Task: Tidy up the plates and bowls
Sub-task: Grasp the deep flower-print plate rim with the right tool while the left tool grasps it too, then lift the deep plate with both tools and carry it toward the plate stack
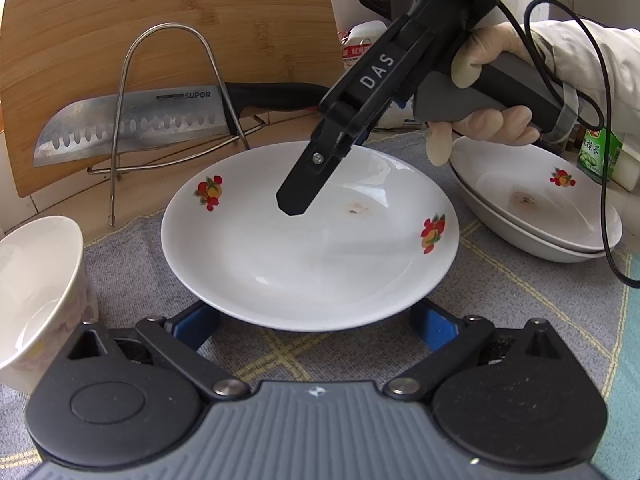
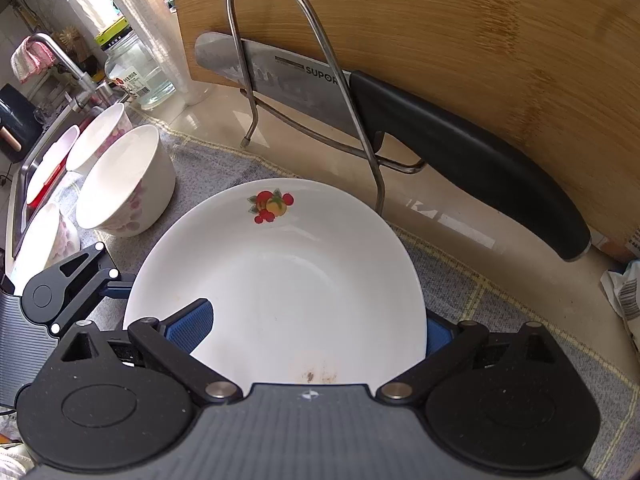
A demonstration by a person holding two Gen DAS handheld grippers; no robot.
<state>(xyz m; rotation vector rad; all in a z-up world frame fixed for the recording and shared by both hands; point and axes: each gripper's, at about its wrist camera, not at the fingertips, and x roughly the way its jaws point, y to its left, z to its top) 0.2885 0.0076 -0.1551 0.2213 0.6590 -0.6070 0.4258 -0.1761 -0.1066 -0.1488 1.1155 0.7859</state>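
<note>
Plate (image 1: 312,240), white with little fruit pictures and a brown spot, sits in the middle on a gray checked cloth (image 1: 520,300). I cannot tell if it lies flat or is tipped a bit.

The left gripper (image 1: 316,326) has its claw wide apart. The plate's near edge is between the two blue pads (image 1: 200,324), but they do not squeeze it.

The right gripper (image 2: 314,330) is also spread wide and grabs nothing. One blue pad is over the inside of the plate. The other pad peeks out from behind the plate's edge. A gloved hand (image 1: 492,92) holds this gripper by its handle, and a black wire hangs from it.

Two more fruit plates (image 1: 536,208) are stacked to the right, near the middle plate but not touching it. A white bowl with pink flowers (image 1: 36,280) stands to the left. In the right wrist view, another bowl (image 2: 100,136) stands just behind it.

Behind the plate stands a bent wire rack (image 1: 168,92). A big knife (image 1: 132,124) with a black handle rests in it. A wooden cutting board (image 1: 160,12) leans up behind the knife.
</note>
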